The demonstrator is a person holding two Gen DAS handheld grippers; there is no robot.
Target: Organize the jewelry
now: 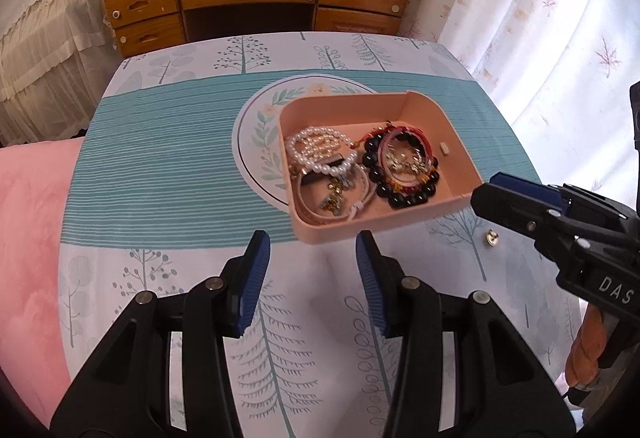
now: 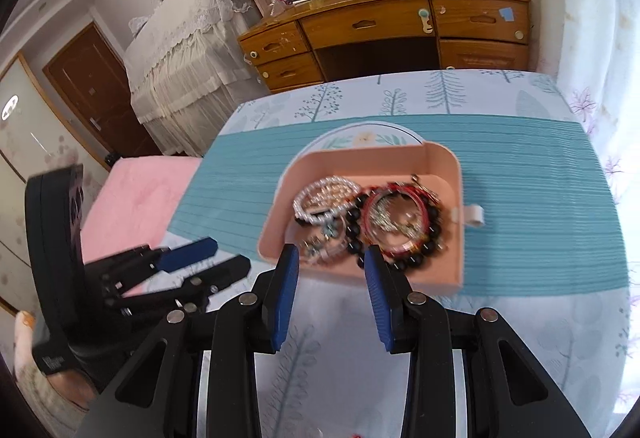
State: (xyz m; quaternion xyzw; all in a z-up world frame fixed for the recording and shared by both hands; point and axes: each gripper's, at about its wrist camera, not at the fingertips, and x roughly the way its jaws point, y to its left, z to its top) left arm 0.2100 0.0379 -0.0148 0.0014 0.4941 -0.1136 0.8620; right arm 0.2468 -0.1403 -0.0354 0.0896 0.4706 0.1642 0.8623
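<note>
Left wrist view: pink tray [image 1: 432,117] of bracelets sits mid-tabletop [image 1: 160,165], ahead-right of the empty, parted left claw [image 1: 312,250]; right claw [image 2: 331,261], likewise parted and empty, is nearer, tips over the tray's near edge.

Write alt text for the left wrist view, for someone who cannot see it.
A pink tray holding a pearl bracelet, a dark bead bracelet and other tangled jewelry sits on a tree-print tablecloth. The left gripper waits just short of it, jaws open and empty; the right gripper reaches in from the right.
</note>
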